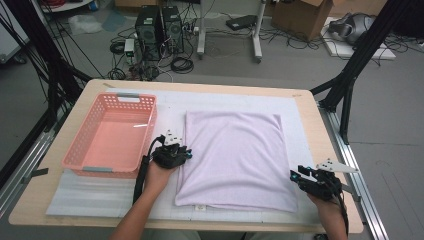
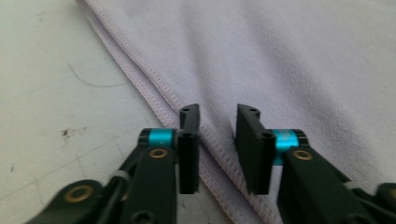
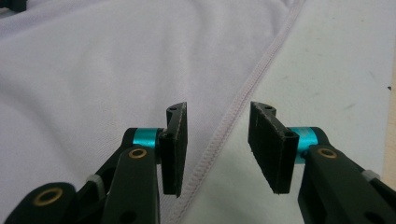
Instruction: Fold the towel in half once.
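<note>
A pale lilac cloth (image 1: 235, 150) lies folded flat on the white mat in the middle of the table. At its left edge sits my left gripper (image 1: 188, 154), open. In the left gripper view the jaws (image 2: 217, 126) stand a narrow gap apart astride the cloth's (image 2: 289, 60) stitched hem, with the pads clear of it. My right gripper (image 1: 296, 175) is at the cloth's lower right edge, also open. In the right gripper view its jaws (image 3: 217, 121) straddle the hem of the cloth (image 3: 93, 60) with a wider gap and hold nothing.
A pink plastic basket (image 1: 80, 145) with nothing in it stands on the left of the table, close beside my left hand. The white mat (image 1: 300, 115) covers most of the wooden tabletop (image 1: 30, 200). Black frame legs and cables stand beyond the table.
</note>
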Demonstrator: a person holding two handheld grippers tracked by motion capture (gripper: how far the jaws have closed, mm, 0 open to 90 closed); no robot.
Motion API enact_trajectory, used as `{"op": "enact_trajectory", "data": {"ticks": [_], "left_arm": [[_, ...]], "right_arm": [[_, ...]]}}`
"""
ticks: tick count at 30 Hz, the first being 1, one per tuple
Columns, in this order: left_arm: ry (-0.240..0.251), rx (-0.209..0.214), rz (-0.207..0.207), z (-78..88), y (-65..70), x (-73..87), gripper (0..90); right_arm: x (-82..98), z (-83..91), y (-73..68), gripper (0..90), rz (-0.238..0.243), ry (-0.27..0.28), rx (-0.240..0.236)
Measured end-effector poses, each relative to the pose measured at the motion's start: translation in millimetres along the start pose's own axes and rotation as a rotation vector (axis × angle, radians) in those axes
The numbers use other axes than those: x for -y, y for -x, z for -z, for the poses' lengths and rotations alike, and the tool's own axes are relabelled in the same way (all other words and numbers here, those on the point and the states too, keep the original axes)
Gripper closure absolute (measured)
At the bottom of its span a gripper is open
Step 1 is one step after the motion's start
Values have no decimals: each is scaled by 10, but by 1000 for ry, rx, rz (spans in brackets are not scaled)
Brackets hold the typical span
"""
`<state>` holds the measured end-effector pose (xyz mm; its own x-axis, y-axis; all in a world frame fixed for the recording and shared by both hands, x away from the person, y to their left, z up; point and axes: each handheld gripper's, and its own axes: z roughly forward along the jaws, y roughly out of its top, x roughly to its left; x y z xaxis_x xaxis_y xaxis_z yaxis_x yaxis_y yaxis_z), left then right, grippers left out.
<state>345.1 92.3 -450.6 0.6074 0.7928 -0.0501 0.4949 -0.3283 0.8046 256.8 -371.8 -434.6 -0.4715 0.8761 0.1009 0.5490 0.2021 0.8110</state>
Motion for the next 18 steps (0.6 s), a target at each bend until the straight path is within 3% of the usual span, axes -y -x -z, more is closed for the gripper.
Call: {"op": "enact_trajectory", "data": {"ticks": [2, 4, 6, 9, 10, 12, 14, 15, 18], "left_arm": [[3, -38, -4, 2, 3, -9, 854], [15, -82, 33, 21, -39, -10, 859], [27, -98, 74, 42, -106, -4, 859], [19, -107, 70, 40, -122, 7, 839], [14, -112, 78, 42, -120, 9, 790], [12, -86, 110, 74, -132, 16, 685], [32, -46, 104, 130, -116, 32, 578], [57, -30, 95, 168, -102, 57, 580], [61, 8, 99, 229, -84, 123, 556]], "right_arm": [[3, 1, -7, 567, 0, 0, -2], [4, 5, -15, 567, 3, 2, -3], [3, 12, -19, 567, 5, 4, -2], [3, 6, -19, 561, 0, 2, 0], [3, -1, -18, 558, 0, 2, 2], [0, -16, -18, 556, -2, 3, 5], [-4, -42, -23, 568, 0, 2, 8], [-10, -63, -24, 589, 2, 2, 7], [-38, -152, -18, 647, 1, -8, 8]]}}
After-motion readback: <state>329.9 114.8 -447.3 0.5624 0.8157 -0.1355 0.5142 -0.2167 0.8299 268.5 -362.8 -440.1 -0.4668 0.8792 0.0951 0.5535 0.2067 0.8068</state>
